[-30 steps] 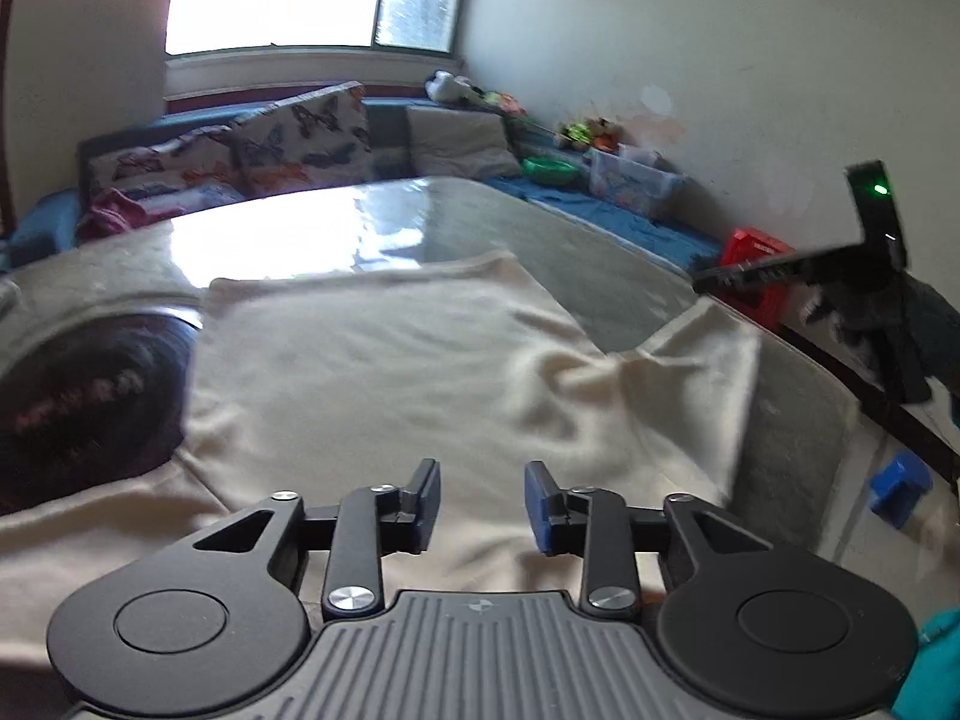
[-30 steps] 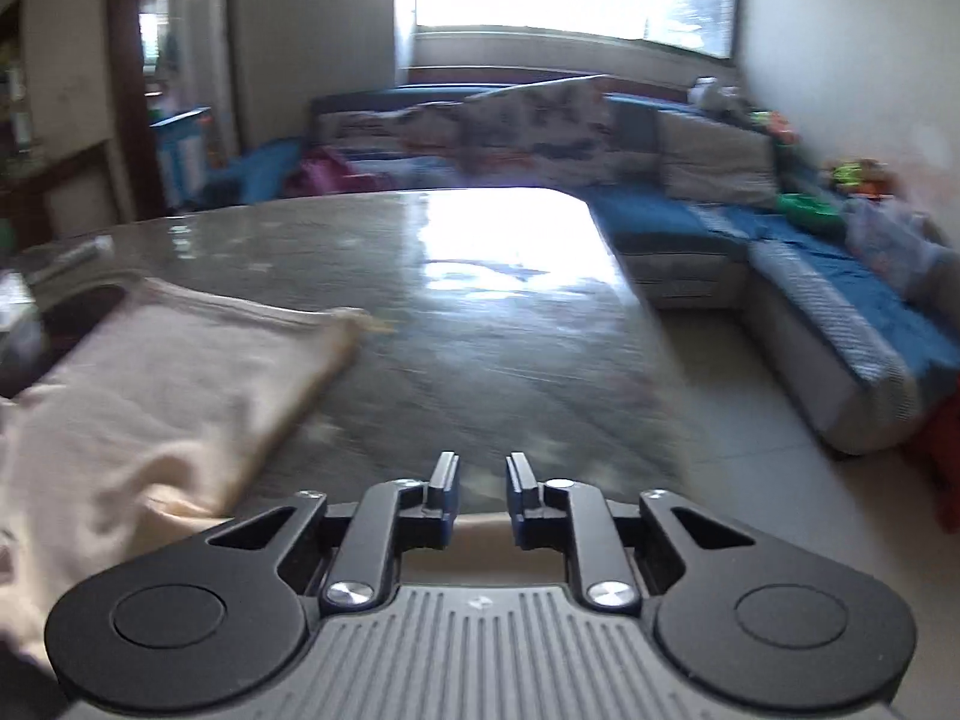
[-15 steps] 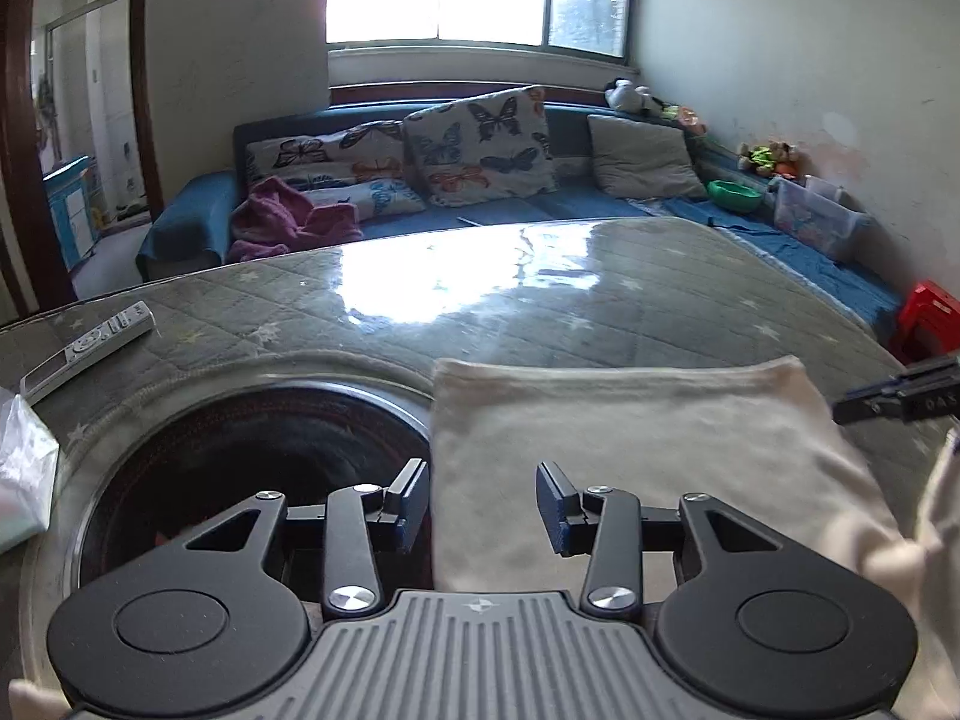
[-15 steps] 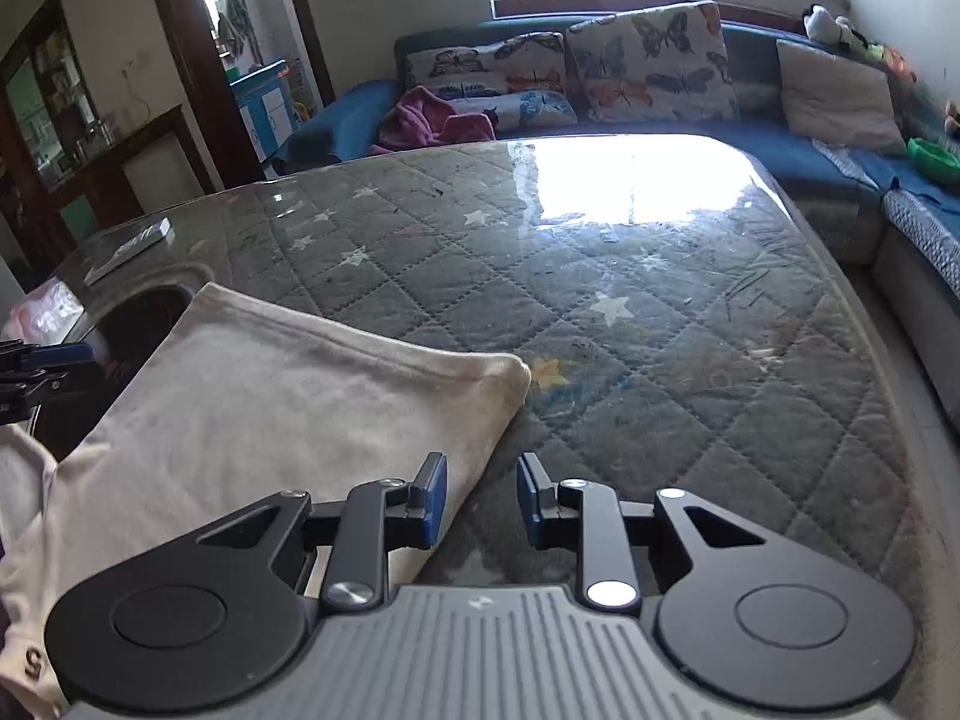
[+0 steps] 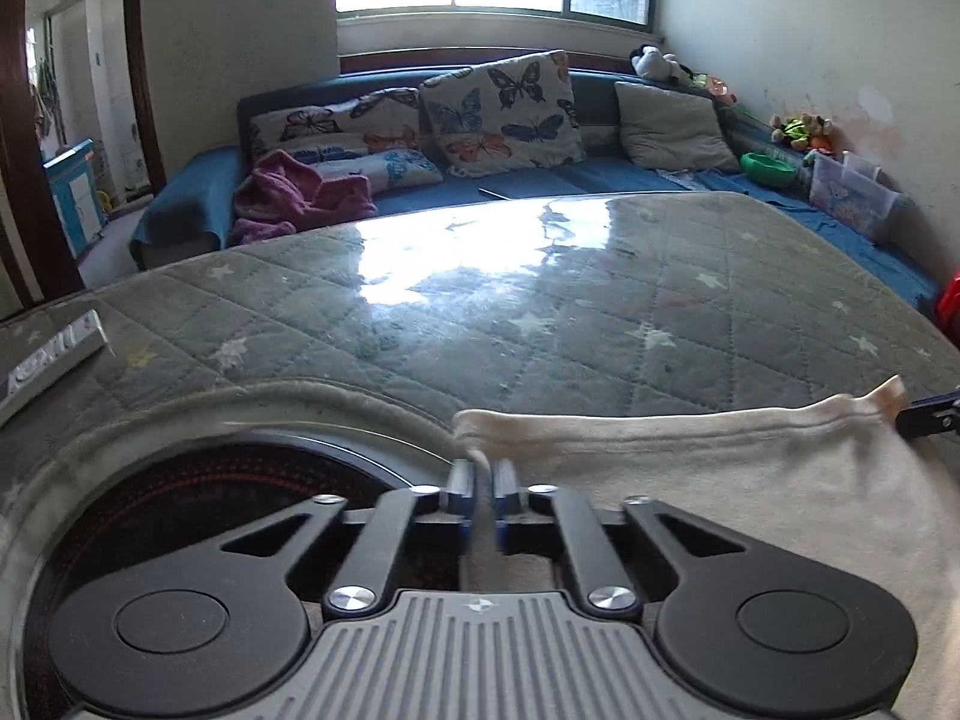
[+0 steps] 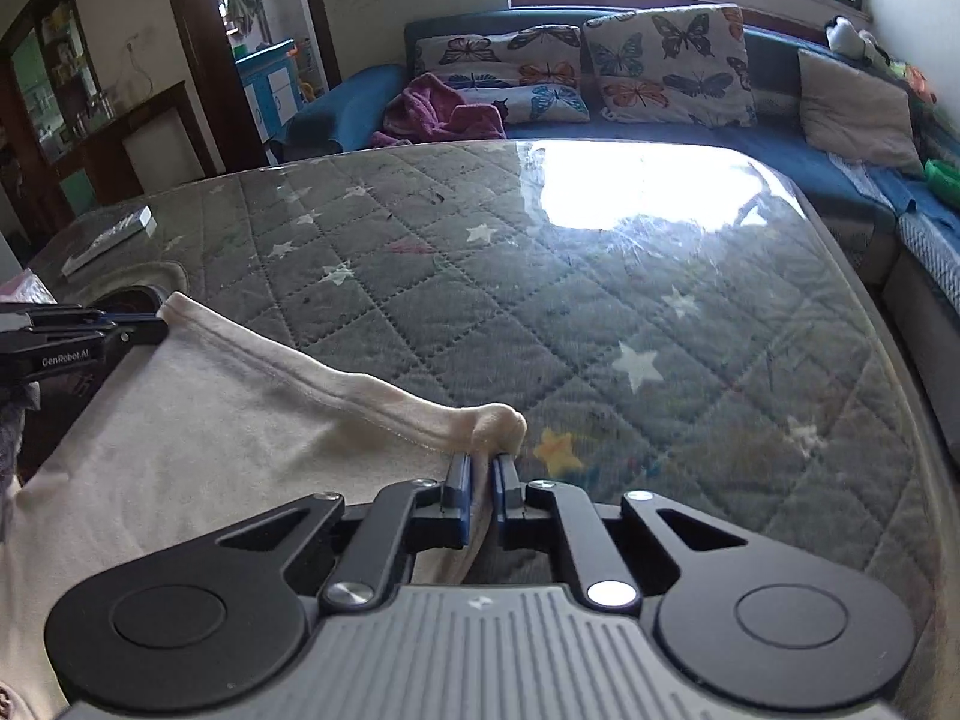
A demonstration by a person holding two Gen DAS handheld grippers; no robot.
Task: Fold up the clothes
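Note:
A cream garment lies on the quilted grey table, with its hemmed edge stretched between my two grippers. My left gripper is shut on the garment's left corner, beside a dark round opening. My right gripper is shut on the garment's right corner, which bunches above the fingertips. The left gripper also shows in the right wrist view at the far left. The right gripper's tip shows at the right edge of the left wrist view.
A remote control lies at the table's left side. A blue corner sofa with butterfly cushions and a purple cloth stands behind the table. The table's right edge drops to the floor.
Both grippers have moved forward to the garment's far edge and closed on its corners; half a second ago both were open above the cloth.

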